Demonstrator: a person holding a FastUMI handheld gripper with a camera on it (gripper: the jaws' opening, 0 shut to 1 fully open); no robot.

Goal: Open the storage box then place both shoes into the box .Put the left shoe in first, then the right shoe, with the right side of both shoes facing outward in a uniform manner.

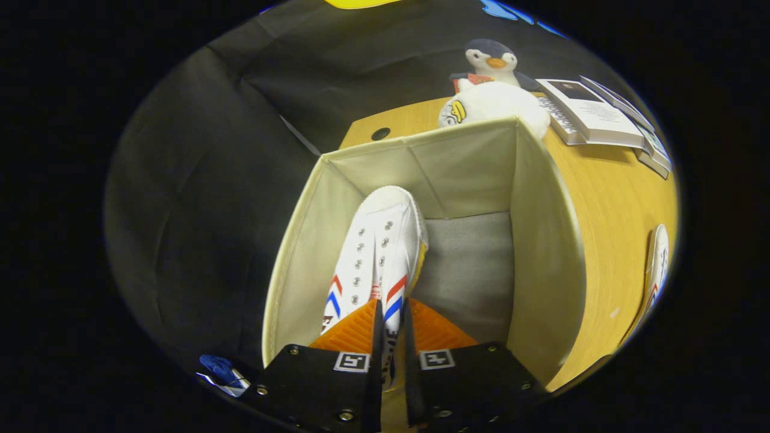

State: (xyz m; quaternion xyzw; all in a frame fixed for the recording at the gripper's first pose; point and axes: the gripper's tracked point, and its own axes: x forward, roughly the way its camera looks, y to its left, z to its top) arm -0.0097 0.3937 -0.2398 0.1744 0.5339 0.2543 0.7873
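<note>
While the gripper (391, 313) pinches the shoe (379, 252) inside the box (541, 240), early release could tip it sideways.

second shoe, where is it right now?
In the gripper view, the second shoe lies on the wooden table, outside the storage box, on its right; the gripper holds the first shoe inside.

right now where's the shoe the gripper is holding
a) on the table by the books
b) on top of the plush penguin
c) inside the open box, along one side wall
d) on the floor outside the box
c: the gripper has both fingers pressed on the white shoe, which hangs inside the open storage box close to one side wall, toe toward the far wall.
</note>
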